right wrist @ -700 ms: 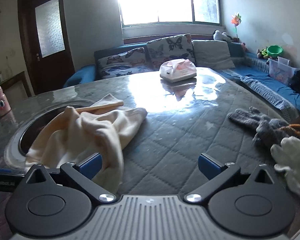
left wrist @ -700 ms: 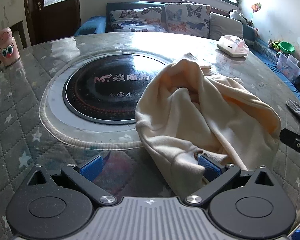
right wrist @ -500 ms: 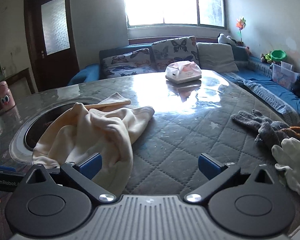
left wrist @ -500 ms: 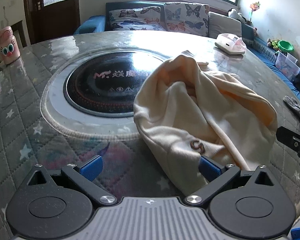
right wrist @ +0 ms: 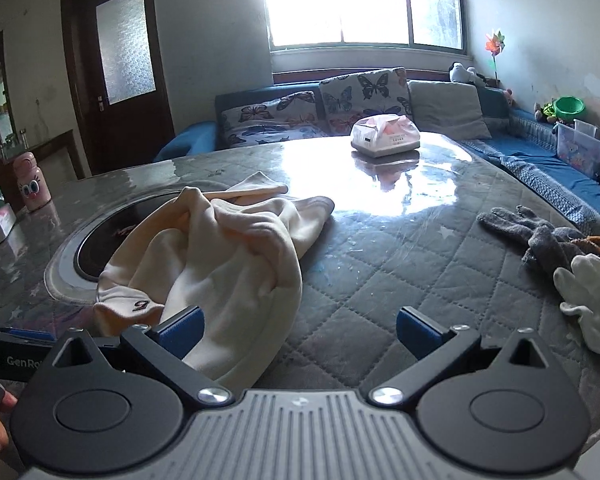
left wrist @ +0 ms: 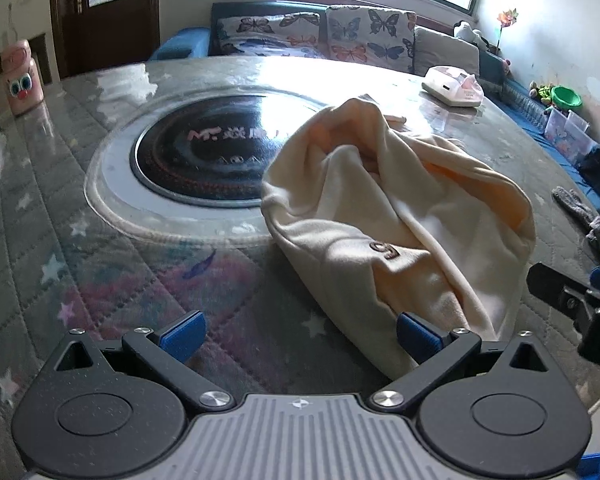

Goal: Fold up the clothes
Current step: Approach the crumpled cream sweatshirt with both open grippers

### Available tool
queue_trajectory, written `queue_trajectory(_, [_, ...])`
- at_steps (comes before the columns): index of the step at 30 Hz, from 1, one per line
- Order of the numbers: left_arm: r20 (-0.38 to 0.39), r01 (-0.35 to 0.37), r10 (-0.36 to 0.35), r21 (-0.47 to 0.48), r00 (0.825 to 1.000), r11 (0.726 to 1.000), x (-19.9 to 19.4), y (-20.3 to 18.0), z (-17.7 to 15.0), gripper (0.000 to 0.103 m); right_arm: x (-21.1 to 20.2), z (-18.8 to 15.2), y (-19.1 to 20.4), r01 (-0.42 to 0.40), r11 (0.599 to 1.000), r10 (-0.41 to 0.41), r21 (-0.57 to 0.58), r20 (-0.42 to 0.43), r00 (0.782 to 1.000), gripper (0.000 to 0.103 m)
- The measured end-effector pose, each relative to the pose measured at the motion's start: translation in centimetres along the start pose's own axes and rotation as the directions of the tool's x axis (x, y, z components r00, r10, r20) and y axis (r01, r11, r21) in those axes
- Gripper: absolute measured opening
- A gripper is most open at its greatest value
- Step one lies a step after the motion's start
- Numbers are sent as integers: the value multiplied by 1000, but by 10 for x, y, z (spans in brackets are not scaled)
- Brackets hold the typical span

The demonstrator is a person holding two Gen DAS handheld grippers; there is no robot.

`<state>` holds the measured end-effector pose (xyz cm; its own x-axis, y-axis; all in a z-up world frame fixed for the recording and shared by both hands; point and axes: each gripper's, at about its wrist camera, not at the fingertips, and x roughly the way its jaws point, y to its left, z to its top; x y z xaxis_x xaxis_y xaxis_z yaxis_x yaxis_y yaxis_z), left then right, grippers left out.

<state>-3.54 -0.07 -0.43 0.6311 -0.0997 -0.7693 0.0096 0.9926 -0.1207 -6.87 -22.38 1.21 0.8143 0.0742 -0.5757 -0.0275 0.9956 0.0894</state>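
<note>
Right wrist view, tissue box point(right wrist: 385, 139) holding tissues, crumpled garment point(right wrist: 220, 256) nearby

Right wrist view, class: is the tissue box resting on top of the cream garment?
No. The tissue box stands alone on the glossy table, well beyond the crumpled cream garment.

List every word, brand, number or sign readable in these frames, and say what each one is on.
"MF" plus blurred characters: black cooktop.
"GenRo", cut off: left gripper, seen from the right wrist.
A "6" or "9" mark, unclear which: cream garment.
Small print, unreadable: tissue box.
</note>
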Motion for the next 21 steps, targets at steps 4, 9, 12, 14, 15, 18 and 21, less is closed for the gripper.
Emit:
queue_trajectory(4, [5, -2, 2, -3, 1000, 1000, -2, -1, -4, 103, -3, -2, 1, -3, 1000, 3, -4, 1, 1000, 103])
queue_trajectory(9, [9, -20, 20, 13, 1000, 1000, -5, -3, -6, 103, -5, -5, 5, -9, 1000, 9, -15, -8, 1000, 103])
queue_trajectory(12, [17, -40, 40, 34, 999, 999, -6, -5, -8, 103, -5, -6, 7, -13, 1000, 13, -22, -12, 1000, 103])
queue_trajectory(14, [16, -39, 38, 34, 999, 999, -6, -5, -8, 103, -5, -7, 8, -12, 1000, 11, -27, -17, 1000, 103])
queue_trajectory(15, [16, -37, 36, 34, 999, 999, -6, -4, -8, 103, -6, -7, 9, -11, 1000, 11, -29, -19, 1000, 103])
queue_trajectory(18, [19, -39, 38, 36, 999, 999, -7, -5, -9, 103, -6, -8, 10, -6, 999, 5, -34, -22, 1000, 103])
queue_trajectory(21, [20, -45, 44, 41, 999, 998, -7, -6, -9, 103, -7, -8, 10, 0, 999, 0, -35, -24, 1000, 103])
